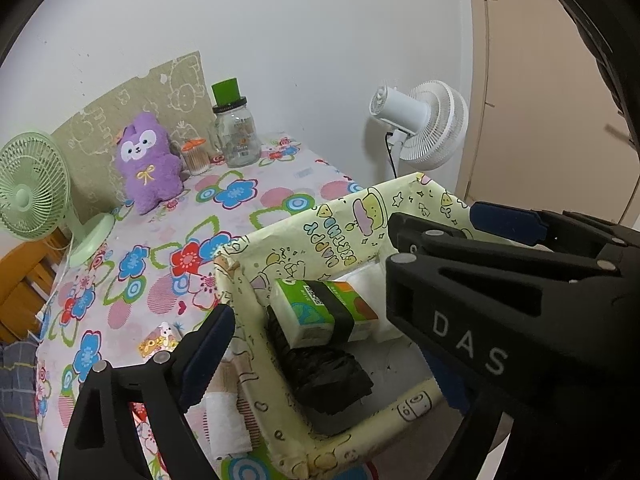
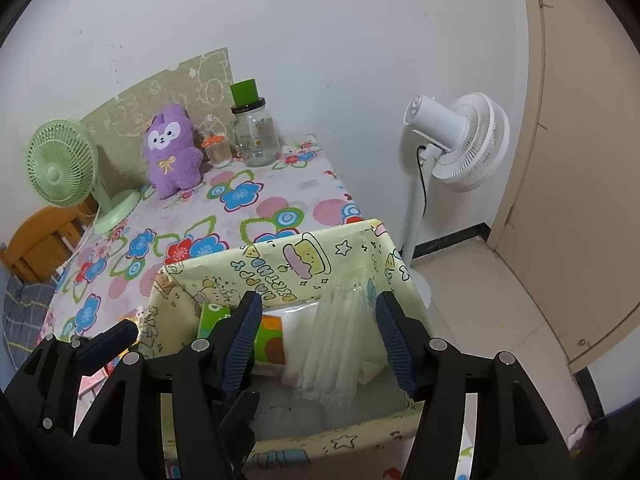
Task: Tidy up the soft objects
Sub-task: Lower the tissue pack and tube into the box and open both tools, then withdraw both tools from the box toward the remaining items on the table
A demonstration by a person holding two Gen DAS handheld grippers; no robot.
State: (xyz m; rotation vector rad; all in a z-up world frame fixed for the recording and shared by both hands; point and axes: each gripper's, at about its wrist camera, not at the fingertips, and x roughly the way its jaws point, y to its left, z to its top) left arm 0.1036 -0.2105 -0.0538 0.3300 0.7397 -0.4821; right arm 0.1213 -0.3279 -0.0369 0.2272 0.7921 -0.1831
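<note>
storage box (image 2: 304, 264) on tabletop (image 2: 256, 200), holding tissue pack (image 1: 320, 312), black bundle (image 1: 324, 372), clear bag stack (image 2: 336, 352) | right gripper (image 2: 316, 344) angled down over box, jaws released, bag stack between them | left gripper (image 1: 344, 272) jaws released, straddling box's left wall | purple plush (image 2: 172, 152) far beyond jaws

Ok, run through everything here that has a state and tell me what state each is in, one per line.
Left gripper: open, empty, over the storage box.
Right gripper: open, empty, over the storage box.
Storage box: open-topped, partly filled.
Tissue pack: in the box, lying on a black bundle.
Plush toy: upright by the wall, outside the box.
Glass jar: lid on.
Green fan: upright; running or not, cannot tell.
</note>
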